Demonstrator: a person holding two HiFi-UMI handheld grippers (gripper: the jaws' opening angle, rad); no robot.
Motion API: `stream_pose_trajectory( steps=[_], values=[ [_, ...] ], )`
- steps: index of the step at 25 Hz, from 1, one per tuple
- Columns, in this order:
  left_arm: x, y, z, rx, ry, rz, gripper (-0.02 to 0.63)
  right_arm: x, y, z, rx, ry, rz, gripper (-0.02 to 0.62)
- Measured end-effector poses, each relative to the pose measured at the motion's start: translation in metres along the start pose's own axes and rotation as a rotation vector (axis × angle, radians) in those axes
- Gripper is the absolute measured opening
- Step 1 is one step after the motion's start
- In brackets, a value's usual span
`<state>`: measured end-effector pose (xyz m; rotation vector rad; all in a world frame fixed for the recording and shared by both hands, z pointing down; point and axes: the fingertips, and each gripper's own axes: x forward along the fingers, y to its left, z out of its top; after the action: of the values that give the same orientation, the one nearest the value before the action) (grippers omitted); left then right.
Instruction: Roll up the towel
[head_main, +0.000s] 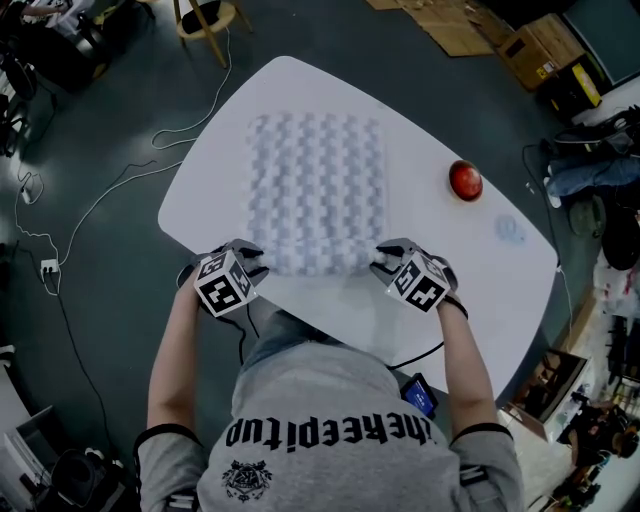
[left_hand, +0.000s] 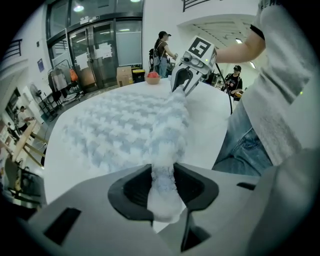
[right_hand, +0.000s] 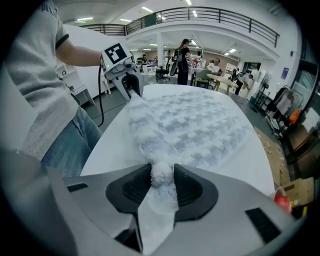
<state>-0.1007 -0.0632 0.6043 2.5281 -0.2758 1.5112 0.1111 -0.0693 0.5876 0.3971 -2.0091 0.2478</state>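
Left gripper (head_main: 244, 258) and right gripper (head_main: 386, 260) each clamp a near corner of the towel (head_main: 316, 190), whose length runs away from them toward the table's (head_main: 430, 120) far edge.

Open-plan lab hall: mezzanine railing (right_hand: 210, 15), glass doors (left_hand: 100, 55), stacked cardboard boxes (head_main: 540, 45), people (right_hand: 182, 55) among distant desks.

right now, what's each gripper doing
Left gripper: closed on the near edge of the pale blue waffle-textured towel.
Right gripper: closed on the same towel's near edge, at the other corner.
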Motion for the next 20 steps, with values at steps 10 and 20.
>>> stream_pose_trajectory(
  steps=[10, 20],
  values=[
    [-0.008, 0.049, 0.013, -0.029, -0.055, 0.104, 0.149, 0.002, -0.037, 0.013, 0.031, -0.025, -0.105, 0.114],
    [-0.007, 0.081, 0.026, -0.019, -0.073, 0.189, 0.165, 0.007, -0.072, 0.015, 0.053, -0.018, -0.197, 0.143]
  ],
)
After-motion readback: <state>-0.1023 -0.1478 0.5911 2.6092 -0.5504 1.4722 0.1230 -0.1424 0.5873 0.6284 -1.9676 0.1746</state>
